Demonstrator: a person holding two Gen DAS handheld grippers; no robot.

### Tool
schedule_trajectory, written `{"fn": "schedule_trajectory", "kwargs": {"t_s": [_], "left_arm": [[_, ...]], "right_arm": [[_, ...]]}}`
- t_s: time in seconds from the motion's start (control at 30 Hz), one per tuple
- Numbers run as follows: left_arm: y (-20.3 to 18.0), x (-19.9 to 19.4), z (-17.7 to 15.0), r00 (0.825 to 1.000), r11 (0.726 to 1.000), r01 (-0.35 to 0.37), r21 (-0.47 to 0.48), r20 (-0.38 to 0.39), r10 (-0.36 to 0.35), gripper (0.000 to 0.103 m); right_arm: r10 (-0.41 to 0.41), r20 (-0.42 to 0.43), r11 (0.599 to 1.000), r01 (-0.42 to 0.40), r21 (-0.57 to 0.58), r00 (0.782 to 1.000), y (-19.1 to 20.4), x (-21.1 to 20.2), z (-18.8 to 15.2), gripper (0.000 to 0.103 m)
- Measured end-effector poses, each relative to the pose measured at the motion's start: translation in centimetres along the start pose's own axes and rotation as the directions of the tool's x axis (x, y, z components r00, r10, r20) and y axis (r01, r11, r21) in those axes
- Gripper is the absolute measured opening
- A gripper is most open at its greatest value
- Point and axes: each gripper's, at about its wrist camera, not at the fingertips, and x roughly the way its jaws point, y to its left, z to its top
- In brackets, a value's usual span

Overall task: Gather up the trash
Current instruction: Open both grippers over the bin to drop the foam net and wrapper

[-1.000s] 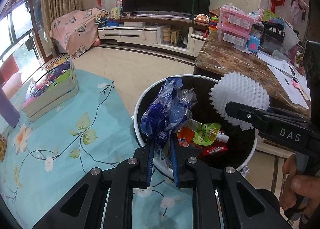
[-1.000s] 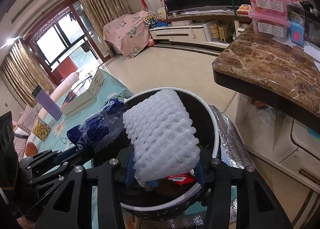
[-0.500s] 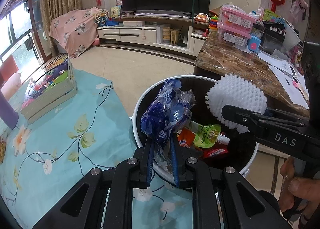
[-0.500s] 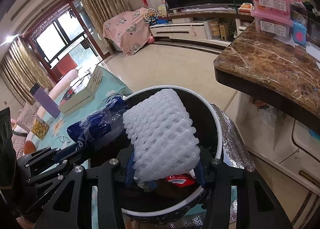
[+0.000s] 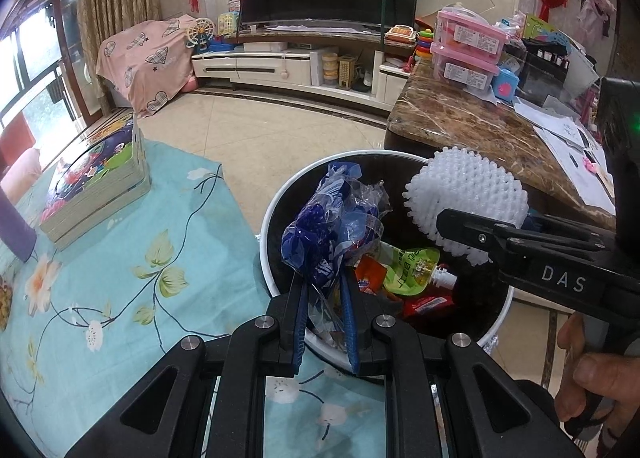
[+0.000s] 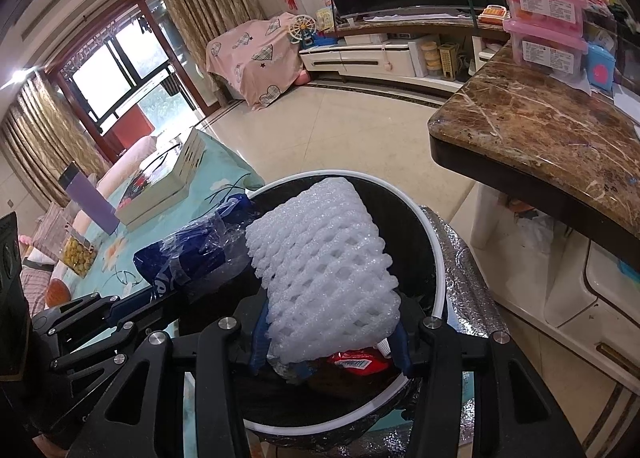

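Note:
A round trash bin (image 5: 276, 194) with a white rim and black liner stands beside the table; its rim also shows in the right wrist view (image 6: 434, 242). My left gripper (image 5: 324, 294) is shut on a crumpled blue and clear plastic bag (image 5: 328, 230), held over the bin's near edge. My right gripper (image 6: 330, 338) is shut on a white foam fruit net (image 6: 324, 270), also held above the bin; the foam net (image 5: 466, 194) shows on the right in the left wrist view. Inside the bin lie a green pouch (image 5: 412, 270) and red wrappers (image 5: 428, 304).
A table with a teal flowered cloth (image 5: 120, 282) holds a box of books (image 5: 96, 186) and a purple object (image 5: 16, 230). A brown marble counter (image 6: 548, 138) with pink boxes (image 5: 468, 50) stands to the right. A hand (image 5: 596, 374) grips the right tool.

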Motion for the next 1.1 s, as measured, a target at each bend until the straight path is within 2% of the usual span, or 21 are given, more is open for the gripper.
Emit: {"fn": "schedule_trajectory", "kwargs": {"t_s": [0.37,0.5,0.57,0.63,0.9,1.1], "left_arm": [[0.0,0.1,0.0,1.0,1.0,-0.002,0.004,-0.004,0.003,0.016],[0.3,0.0,0.0,1.0,1.0,-0.003,-0.002,-0.009,0.003,0.025],[0.6,-0.1,0.1,1.0,1.0,-0.01,-0.009,-0.008,0.01,0.039],[0.9,-0.4,0.0,1.0,1.0,-0.012,-0.017,0.001,0.012,0.045],[2.3,-2.7,-1.6,0.999,0.998,-0.024,-0.06,0.036,0.026,0.049],[3.0,-5.5,-4.2,0.997,0.993,-0.027,-0.112,0.073,0.036,0.054]], "right_arm": [[-0.002,0.0,1.0,0.002,0.001,1.0,-0.1,0.1,0.1,0.05],[-0.002,-0.007,1.0,0.002,0.007,1.0,-0.4,0.2,0.2,0.054],[-0.003,-0.016,1.0,0.003,0.009,1.0,-0.5,0.3,0.3,0.064],[-0.002,-0.016,1.0,0.002,0.011,1.0,-0.5,0.2,0.3,0.067],[0.002,0.016,1.0,-0.002,0.02,1.0,0.1,-1.2,0.3,0.07],[0.02,0.06,0.999,-0.021,0.025,0.998,1.3,-3.3,-0.8,0.079]]}}
